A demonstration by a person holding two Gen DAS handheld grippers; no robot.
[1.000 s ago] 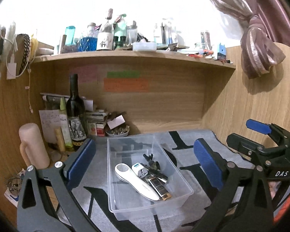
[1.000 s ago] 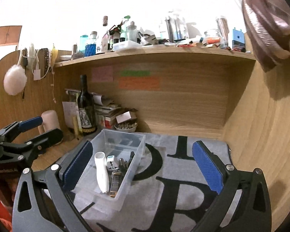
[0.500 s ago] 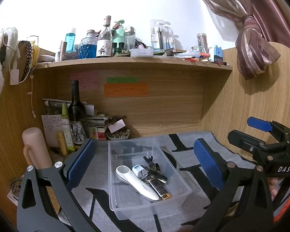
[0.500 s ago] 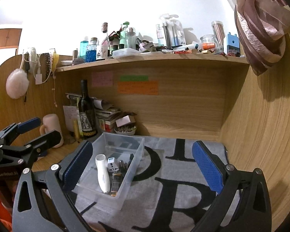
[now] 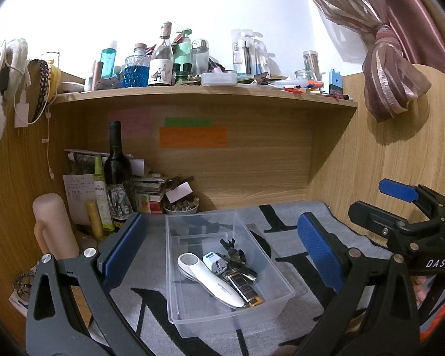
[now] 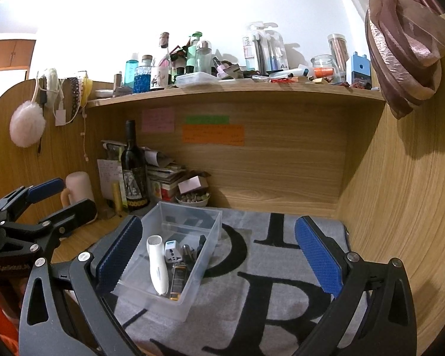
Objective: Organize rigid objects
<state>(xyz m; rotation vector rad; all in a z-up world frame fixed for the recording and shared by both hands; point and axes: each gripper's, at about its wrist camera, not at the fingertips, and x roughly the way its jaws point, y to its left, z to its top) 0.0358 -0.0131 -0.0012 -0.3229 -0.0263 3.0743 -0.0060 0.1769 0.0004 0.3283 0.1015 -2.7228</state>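
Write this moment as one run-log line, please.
left gripper: open, empty | right gripper: open, empty | clear bin: holds small items

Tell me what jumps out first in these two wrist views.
The clear bin in the middle of the grey lettered mat, holding a white handheld device, a travel adapter and some dark small items. Both grippers, left and right, are open and empty. Behind them, a cluttered shelf of bottles and a dark wine bottle at back left.
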